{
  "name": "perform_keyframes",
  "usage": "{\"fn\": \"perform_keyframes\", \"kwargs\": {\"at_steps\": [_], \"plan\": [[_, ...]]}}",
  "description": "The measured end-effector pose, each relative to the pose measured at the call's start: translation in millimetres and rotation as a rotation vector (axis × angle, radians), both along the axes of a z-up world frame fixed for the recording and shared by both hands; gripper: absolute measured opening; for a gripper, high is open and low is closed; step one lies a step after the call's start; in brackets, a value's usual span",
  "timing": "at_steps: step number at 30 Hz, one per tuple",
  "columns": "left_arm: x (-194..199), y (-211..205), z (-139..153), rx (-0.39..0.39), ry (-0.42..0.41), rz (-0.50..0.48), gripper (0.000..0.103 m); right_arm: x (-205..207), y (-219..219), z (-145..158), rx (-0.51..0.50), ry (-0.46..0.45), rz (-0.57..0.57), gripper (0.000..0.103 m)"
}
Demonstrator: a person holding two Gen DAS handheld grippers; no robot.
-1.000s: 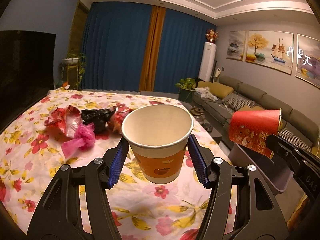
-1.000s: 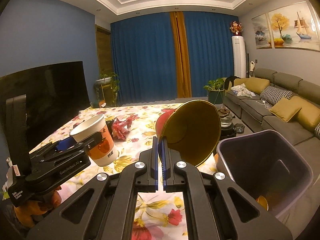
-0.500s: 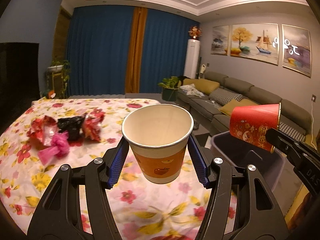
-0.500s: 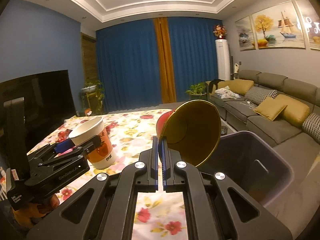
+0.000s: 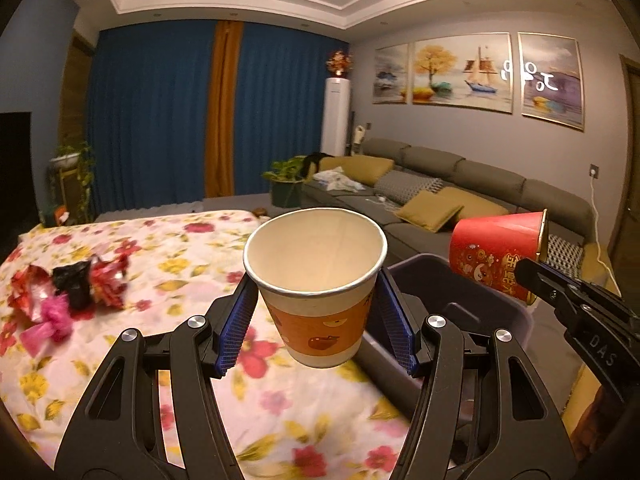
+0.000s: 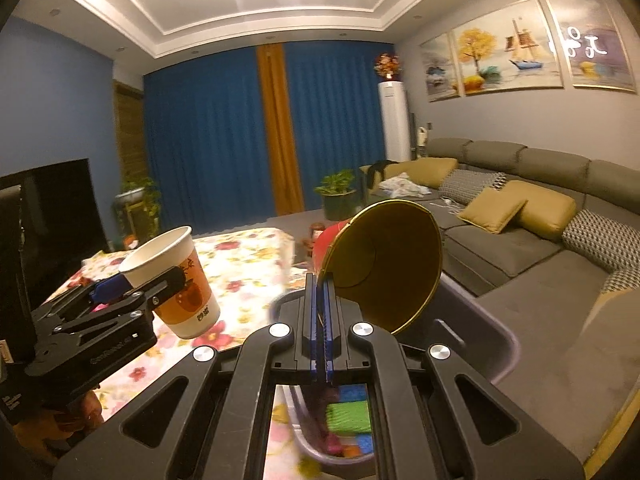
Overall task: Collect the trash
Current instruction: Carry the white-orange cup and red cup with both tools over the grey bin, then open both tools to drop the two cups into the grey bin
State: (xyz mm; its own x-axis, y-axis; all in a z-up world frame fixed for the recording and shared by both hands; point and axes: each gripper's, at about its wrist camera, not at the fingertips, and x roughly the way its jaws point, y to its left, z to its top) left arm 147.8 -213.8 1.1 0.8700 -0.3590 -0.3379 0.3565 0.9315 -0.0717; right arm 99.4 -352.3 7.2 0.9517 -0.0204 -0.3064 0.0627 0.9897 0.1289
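My left gripper [image 5: 316, 320] is shut on an orange-banded white paper cup [image 5: 320, 304], held upright in the air over the table's right edge; the cup also shows in the right wrist view [image 6: 176, 280]. My right gripper [image 6: 322, 320] is shut on the rim of a red cup with a gold inside [image 6: 388, 264], tipped on its side above the grey trash bin [image 6: 496, 344]. The red cup also shows in the left wrist view [image 5: 496, 256], over the bin [image 5: 480, 300]. Coloured trash lies in the bin's bottom.
The table with a floral cloth [image 5: 140, 260] carries crumpled red, black and pink wrappers [image 5: 68, 288] at its left. A grey sofa [image 6: 540, 220] with cushions runs along the right wall. A dark TV [image 6: 48, 208] stands at the left.
Both grippers have swung right with their cups, from over the table toward the bin. The red cup now hangs over the bin's opening. The wrappers have slid left in view.
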Motion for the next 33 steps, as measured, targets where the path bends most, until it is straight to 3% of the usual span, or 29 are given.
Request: {"fn": "perform_keyframes", "kwargs": {"at_steps": [14, 33], "plan": [[16.0, -57.1, -16.2, 0.020, 0.030, -0.110, 0.059, 2.7, -25.7, -13.0, 0.015, 0.018, -0.079, 0.004], [33.3, -86.4, -33.3, 0.035, 0.083, -0.185, 0.059, 10.0, -33.4, -24.7, 0.030, 0.052, -0.095, 0.004]]}}
